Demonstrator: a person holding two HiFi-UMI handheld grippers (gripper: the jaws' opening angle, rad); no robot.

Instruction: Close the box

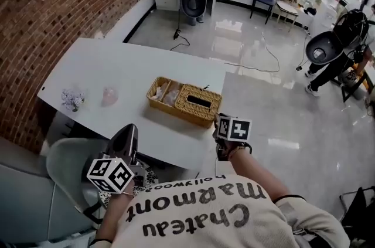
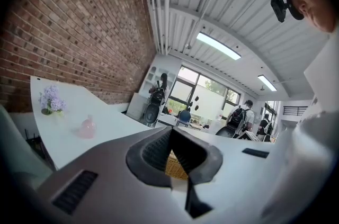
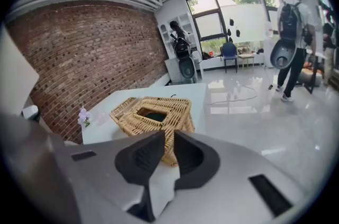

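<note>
A woven wicker box [image 1: 184,101] sits on the white table [image 1: 105,65] near its right front corner. Its raised top has a dark slot [image 1: 199,101], and its left end [image 1: 164,91] lies open, showing pale contents. In the right gripper view the box [image 3: 156,114] lies just beyond the jaws, with a flat wicker flap [image 3: 124,106] at its left. My right gripper [image 1: 218,119] [image 3: 169,135] hangs off the table edge beside the box, jaws a narrow gap apart and holding nothing. My left gripper [image 1: 130,129] [image 2: 171,130] hovers before the table's front edge, tips together and empty. Wicker [image 2: 175,164] shows behind them.
A small bunch of pale flowers [image 1: 73,99] and a pink object [image 1: 109,95] stand at the table's left. A grey chair [image 1: 70,165] is tucked under the front edge. A brick wall [image 1: 58,0] runs along the left. A person with a backpack [image 3: 290,21] stands across the glossy floor.
</note>
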